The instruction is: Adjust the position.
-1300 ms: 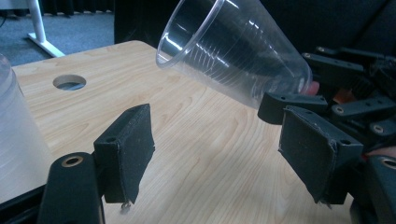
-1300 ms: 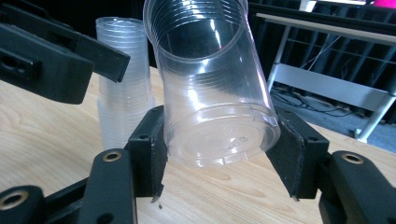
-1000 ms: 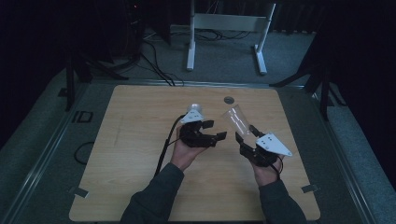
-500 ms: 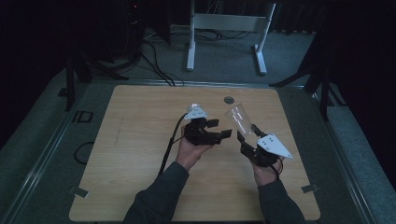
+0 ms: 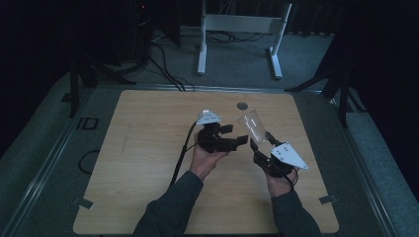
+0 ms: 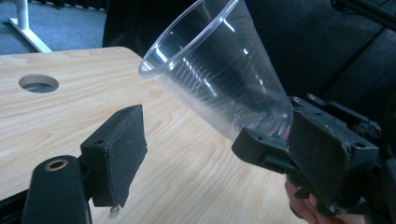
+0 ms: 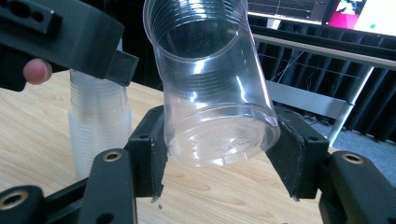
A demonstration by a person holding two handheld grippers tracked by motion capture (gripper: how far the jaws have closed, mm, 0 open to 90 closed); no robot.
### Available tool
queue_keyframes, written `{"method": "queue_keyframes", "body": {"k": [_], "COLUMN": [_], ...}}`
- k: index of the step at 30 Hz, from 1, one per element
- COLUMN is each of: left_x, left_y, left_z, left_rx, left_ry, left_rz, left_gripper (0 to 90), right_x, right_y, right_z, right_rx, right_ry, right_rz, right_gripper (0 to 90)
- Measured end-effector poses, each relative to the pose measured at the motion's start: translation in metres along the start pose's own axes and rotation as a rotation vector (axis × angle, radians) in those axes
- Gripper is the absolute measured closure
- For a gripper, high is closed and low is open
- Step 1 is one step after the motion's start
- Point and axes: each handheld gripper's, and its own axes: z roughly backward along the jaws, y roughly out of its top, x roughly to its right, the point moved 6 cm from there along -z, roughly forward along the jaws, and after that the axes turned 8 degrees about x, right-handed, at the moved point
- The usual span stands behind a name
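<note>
The right gripper (image 5: pixel 258 146) has its jaws clamped on the base of a clear plastic cup (image 5: pixel 251 124), one pad on either side of the bottom, as the right gripper view makes plain (image 7: pixel 212 133). The cup is held clear of the desk (image 5: pixel 148 148), tilted, with its open mouth pointing up and away from the person — a grip at the narrow end, I'd judge, so that the wide rim stays free for whatever comes next.

The left gripper (image 5: pixel 233 136) sits just beside the cup, on the side nearer the desk's middle. Its jaws have just been opening and now stand well apart with nothing pressed between them; in the left gripper view (image 6: pixel 224 154) the cup's lower wall (image 6: pixel 219 79) runs down towards the far pad, but neither pad bears on it. That looks to me like a release — the cup handed over to the right gripper alone.

Beyond the cup, in the right gripper view, a stack of like cups (image 7: pixel 99 126) stands upright on the desk, partly behind the left gripper. The held cup likely came off that stack, which would explain both grippers crowding one cup. The round hole (image 5: pixel 241 105) in the desk lies just beyond the cup's mouth.
</note>
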Motion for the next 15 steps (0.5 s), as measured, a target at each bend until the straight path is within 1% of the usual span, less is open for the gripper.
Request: {"method": "queue_keyframes", "body": {"k": [2,5,6,7,15], "left_x": [0.0,0.001,0.001,0.002,0.003], "left_y": [0.0,0.0,0.0,0.0,0.003], "left_z": [-0.002,-0.003,-0.005,-0.006,-0.011], "left_rx": [0.0,-0.004,-0.003,0.0,0.017], "left_ry": [-0.011,-0.019,-0.032,-0.038,-0.067], "left_rz": [0.015,0.022,0.039,0.048,0.09], "left_gripper": [19.2,19.0,19.0,18.9,18.9], "right_x": [-0.001,-0.001,-0.001,-0.002,-0.004], "right_y": [0.0,0.0,0.0,0.001,0.003], "right_z": [0.0,0.0,0.0,-0.001,0.0], "right_rx": [0.001,0.003,0.003,0.007,0.016], "right_ry": [0.002,0.004,0.004,0.008,0.018], "right_rz": [0.003,0.002,0.003,0.004,0.004], "right_gripper": [42.0,42.0,42.0,42.0,42.0]}}
